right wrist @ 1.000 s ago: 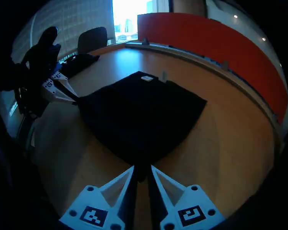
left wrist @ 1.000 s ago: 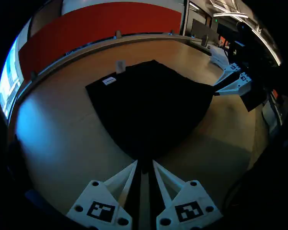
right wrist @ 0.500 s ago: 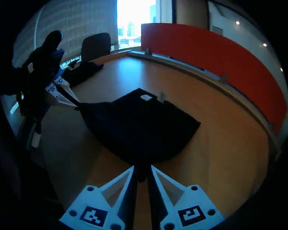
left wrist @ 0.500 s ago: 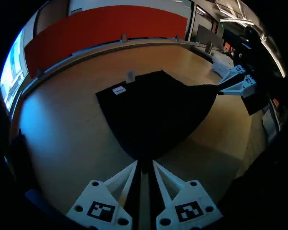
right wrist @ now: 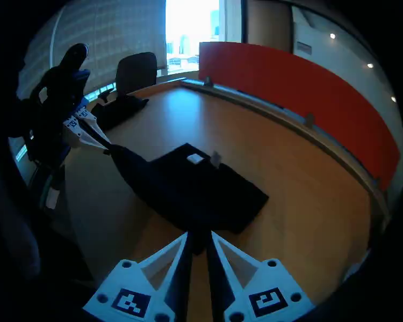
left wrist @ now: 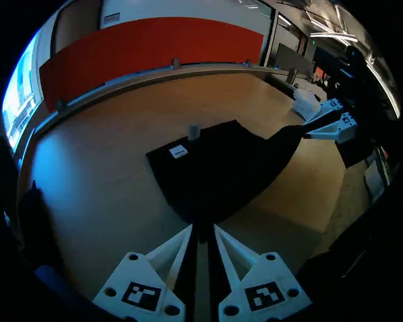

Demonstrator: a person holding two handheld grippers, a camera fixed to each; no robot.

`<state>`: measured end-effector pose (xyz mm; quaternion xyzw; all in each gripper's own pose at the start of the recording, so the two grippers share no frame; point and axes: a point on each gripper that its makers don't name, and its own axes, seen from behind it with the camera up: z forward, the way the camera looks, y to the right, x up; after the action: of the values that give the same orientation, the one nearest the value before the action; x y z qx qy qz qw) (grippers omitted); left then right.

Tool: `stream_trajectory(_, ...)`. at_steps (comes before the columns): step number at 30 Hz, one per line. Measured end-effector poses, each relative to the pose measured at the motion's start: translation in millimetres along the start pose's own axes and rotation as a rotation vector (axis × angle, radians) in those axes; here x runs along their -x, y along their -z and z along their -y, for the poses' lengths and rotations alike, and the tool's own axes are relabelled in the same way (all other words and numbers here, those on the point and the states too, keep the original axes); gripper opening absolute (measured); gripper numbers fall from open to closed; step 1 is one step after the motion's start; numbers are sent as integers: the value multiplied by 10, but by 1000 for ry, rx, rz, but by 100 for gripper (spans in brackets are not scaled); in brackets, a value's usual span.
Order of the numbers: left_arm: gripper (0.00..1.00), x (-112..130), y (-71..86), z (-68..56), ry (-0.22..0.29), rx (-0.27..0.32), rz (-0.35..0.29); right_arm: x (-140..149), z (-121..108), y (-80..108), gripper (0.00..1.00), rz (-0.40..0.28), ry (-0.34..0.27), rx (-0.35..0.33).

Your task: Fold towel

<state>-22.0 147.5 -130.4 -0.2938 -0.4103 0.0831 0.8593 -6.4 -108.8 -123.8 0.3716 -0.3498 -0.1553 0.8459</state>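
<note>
We hold the black towel [left wrist: 223, 166] by two corners, one in each tool. In the left gripper view, the left gripper [left wrist: 202, 228] has its two white fingers drawn close together, with a corner of the dark cloth pinched between them. The right gripper [left wrist: 306, 130] shows farther off at the right, clamped on the other corner, and the cloth rises in a peak to meet it.

In the right gripper view, the right gripper [right wrist: 200, 236] is likewise closed on a fold of the towel [right wrist: 191, 188]. The left gripper [right wrist: 107, 149] grips its raised corner out to the left, on the side away from the red partition [right wrist: 309, 91].

The towel's half nearer the red partition [left wrist: 148, 43] lies flat on the wooden table [left wrist: 105, 161]. The half away from the partition is lifted off the wood and hangs between the two tools. A white label [left wrist: 178, 151] sits on the flat part, at the corner towards the partition, and a small grey loop tag [left wrist: 193, 132] stands up at the edge just beside it. Both also show in the right gripper view, the label [right wrist: 194, 158] and the tag [right wrist: 216, 159] close together.

The table [right wrist: 309, 188] runs right up to the foot of the partition. At the partition's left end stands a dark office chair [right wrist: 137, 67] under a bright window [right wrist: 193, 29].
</note>
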Motion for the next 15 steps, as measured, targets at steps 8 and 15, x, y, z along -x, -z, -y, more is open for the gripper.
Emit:
stream_trajectory(8, 12, -93, 125, -36, -1, 4, -12, -60, 21, 84, 16, 2, 6, -5)
stream_trajectory(15, 12, -108, 194, -51, -4, 10, -12, -112, 67, 170, 16, 2, 19, -14)
